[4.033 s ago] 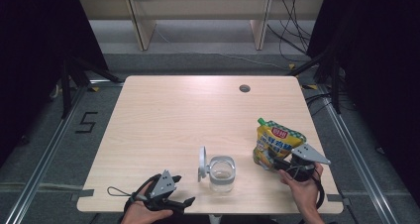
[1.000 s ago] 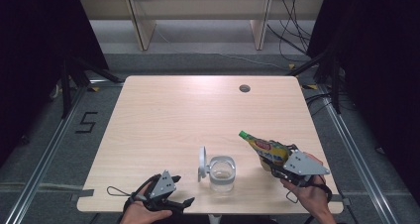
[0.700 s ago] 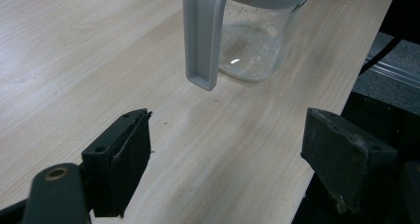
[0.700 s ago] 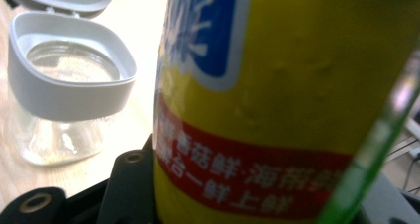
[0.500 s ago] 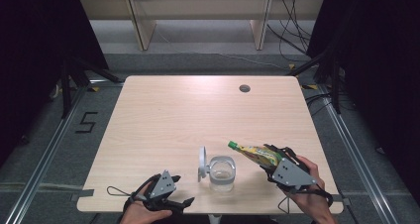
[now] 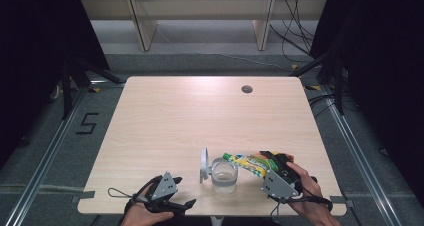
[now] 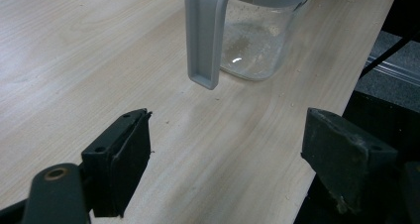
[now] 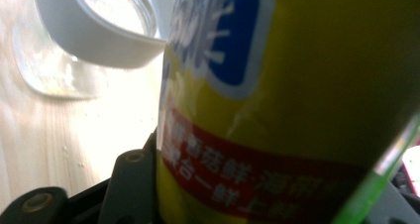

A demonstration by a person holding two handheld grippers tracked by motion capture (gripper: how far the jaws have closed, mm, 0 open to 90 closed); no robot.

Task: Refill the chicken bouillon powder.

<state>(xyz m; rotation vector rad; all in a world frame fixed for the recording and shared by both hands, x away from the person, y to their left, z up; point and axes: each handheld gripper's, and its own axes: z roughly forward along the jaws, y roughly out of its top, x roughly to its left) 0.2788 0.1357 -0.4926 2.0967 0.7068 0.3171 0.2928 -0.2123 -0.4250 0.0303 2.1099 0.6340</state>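
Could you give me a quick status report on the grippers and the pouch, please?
Right gripper shut on pouch, tipped toward jar. Left gripper open, on table beside jar. Jar lid flipped open; nothing in the way.

Glossy plastic pouch (image 6: 250, 162); clear glass jar (image 6: 224, 175)

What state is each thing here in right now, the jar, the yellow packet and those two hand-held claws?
Glass jar: upright, flip lid open.
Yellow pouch: tipped on its side, green top end over the jar's mouth.
Right gripper: clamped on the pouch.
Left gripper: jaws open, holding nothing, near the table's front edge.
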